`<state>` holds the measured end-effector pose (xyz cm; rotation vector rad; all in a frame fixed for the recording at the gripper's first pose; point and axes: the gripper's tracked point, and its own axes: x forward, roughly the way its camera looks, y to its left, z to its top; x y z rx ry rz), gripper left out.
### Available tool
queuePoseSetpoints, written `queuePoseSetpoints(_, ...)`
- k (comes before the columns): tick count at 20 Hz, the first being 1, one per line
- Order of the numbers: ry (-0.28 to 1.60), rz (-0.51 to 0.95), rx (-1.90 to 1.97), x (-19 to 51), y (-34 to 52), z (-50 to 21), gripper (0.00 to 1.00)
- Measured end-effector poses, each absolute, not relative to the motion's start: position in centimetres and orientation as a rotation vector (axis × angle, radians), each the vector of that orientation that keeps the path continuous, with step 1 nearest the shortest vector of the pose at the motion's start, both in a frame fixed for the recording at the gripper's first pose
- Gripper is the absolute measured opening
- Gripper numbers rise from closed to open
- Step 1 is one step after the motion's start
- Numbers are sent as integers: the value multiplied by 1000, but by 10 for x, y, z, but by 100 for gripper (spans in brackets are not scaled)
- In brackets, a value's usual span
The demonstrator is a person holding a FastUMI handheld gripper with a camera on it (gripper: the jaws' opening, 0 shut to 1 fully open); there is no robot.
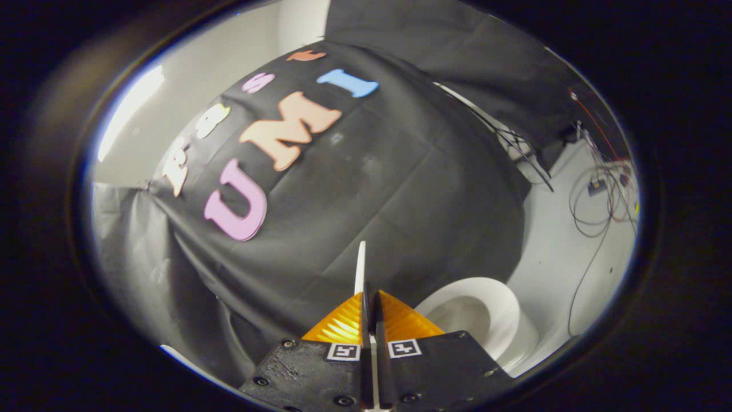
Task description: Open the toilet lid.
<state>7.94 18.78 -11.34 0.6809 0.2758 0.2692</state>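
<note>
From where I sit at the controls, the left of the scene is the draped black cloth booth wall (354,194), hanging in folds behind everything and giving me nothing to work on. In the middle, my gripper (370,312) has its two fingers drawn close together on the thin white plastic toilet lid (360,263), which I see edge-on as a narrow upright sliver running from between the fingers up beyond their tips; both fingers look pressed against it, so I take it as held. To the right of the fingers and lower down sits the white ceramic toilet bowl (486,315), its mouth uncovered and its seat ring (506,303) lying flat. Further right, loose thin cables (595,212) trail over the pale grey floor (566,252). I judge the lift nearly done: the lid stands about vertical, and the next move calls for easing it slightly further back until it rests, then letting go. The hinge, the tank and whatever the lid would lean on are hidden behind the gripper body, and I cannot tell how much travel remains.
</note>
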Motion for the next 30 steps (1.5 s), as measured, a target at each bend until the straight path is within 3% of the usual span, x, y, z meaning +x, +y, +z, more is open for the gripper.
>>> queuePoseSetpoints(13,258,430,299,39,307,-49,7)
queuePoseSetpoints(30,208,763,-25,-3,435,-41,10)
